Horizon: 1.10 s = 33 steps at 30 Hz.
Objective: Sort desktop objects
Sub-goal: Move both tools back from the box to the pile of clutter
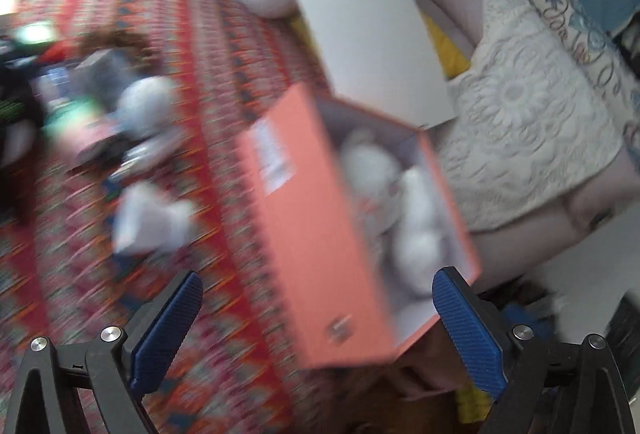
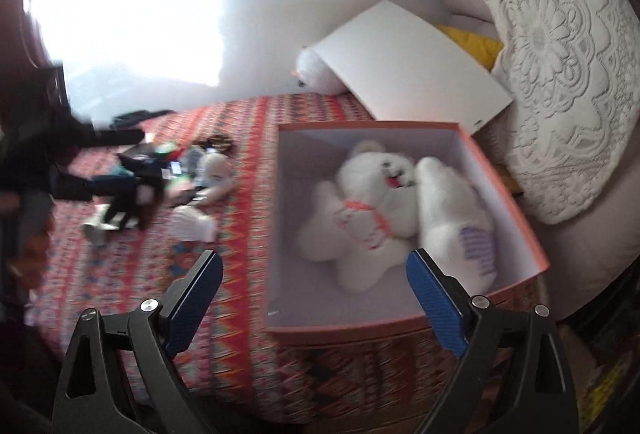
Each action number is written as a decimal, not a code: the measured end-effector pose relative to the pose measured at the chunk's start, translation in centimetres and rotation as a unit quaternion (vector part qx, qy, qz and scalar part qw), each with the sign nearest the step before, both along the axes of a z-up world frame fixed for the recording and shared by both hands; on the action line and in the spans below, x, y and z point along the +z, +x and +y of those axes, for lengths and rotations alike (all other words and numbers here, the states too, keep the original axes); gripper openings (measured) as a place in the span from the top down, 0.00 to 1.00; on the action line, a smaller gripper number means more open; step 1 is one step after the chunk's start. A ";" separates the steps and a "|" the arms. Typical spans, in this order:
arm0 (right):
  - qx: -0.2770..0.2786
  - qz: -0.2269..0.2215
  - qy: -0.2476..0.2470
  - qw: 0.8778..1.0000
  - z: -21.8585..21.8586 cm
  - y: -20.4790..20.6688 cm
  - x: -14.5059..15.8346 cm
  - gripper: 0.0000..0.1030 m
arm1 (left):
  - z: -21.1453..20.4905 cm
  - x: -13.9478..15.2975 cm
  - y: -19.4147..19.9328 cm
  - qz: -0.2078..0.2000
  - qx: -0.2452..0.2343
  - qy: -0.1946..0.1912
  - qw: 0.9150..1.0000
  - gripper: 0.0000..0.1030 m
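Right wrist: both tongs, right (image 2: 314, 280) and left (image 1: 316, 300), gape wide, holding nothing. Two white plush toys (image 2: 372, 206) lie in the orange box (image 2: 400, 328); clutter pile (image 2: 176, 174) on the counter (image 2: 120, 266) probably goes next.

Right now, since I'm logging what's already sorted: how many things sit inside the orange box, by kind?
White plush bear with orange ribbon: 1
Other white plush toy, purple patch: 1
Total in the orange box: 2
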State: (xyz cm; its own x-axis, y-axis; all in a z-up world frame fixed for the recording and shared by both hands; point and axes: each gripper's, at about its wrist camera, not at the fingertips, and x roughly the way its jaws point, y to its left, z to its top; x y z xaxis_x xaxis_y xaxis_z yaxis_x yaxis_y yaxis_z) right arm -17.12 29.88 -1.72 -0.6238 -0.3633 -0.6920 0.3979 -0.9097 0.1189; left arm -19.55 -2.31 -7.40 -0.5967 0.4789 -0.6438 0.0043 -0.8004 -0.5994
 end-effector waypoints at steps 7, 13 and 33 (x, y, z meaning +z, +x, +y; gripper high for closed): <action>0.040 -0.072 -0.057 0.995 -7.0 2.5 -4.7 0.06 | -8.8 -5.8 9.2 -0.032 0.088 -0.138 0.986 0.06; 0.066 -0.138 -0.081 0.985 -14.1 3.4 -9.3 0.06 | -16.3 -9.3 13.2 -0.066 0.162 -0.194 0.965 0.06; 0.146 -0.012 -0.001 0.989 -35.5 -3.8 -11.8 0.10 | -30.4 -11.7 -3.3 0.009 -0.043 -0.358 0.933 0.07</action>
State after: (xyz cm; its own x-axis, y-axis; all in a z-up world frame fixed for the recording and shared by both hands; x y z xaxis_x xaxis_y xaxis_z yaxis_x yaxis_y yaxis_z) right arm -20.89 -5.67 -13.48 -0.4747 -0.5275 -0.7046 0.6408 -0.7559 0.1342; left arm -22.86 -32.72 -19.08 -0.5896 -0.0240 -0.8074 -0.0835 -0.9924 0.0904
